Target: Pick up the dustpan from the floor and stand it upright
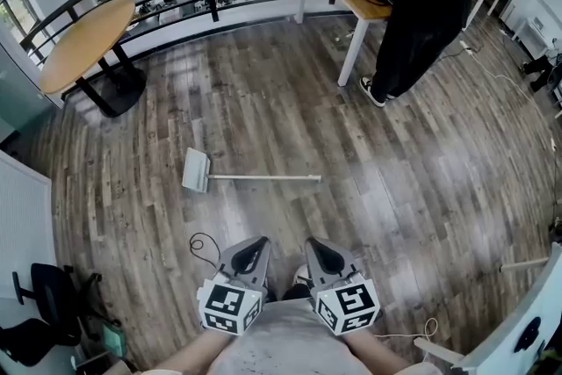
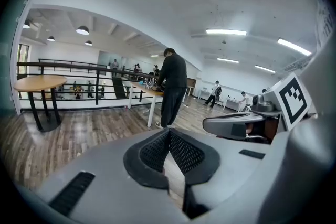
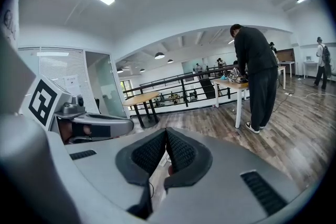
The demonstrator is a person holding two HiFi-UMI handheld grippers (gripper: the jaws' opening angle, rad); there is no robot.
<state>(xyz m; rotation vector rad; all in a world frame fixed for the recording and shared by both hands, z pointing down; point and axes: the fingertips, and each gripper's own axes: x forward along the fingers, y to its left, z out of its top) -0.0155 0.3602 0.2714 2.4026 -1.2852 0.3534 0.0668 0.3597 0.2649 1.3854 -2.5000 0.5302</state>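
The dustpan (image 1: 197, 170) lies flat on the floor (image 1: 395, 189), ahead of both hand-held grippers and well apart from them. Its long axis runs crosswise, pan to the left and handle (image 1: 263, 178) reaching right. The handle's free end lies ahead of the right hand-held gripper (image 1: 314, 246) (probably the nearer one for a grab there). The left hand-held gripper (image 1: 259, 244) faces mid-handle. Both have their jaws closed on nothing.
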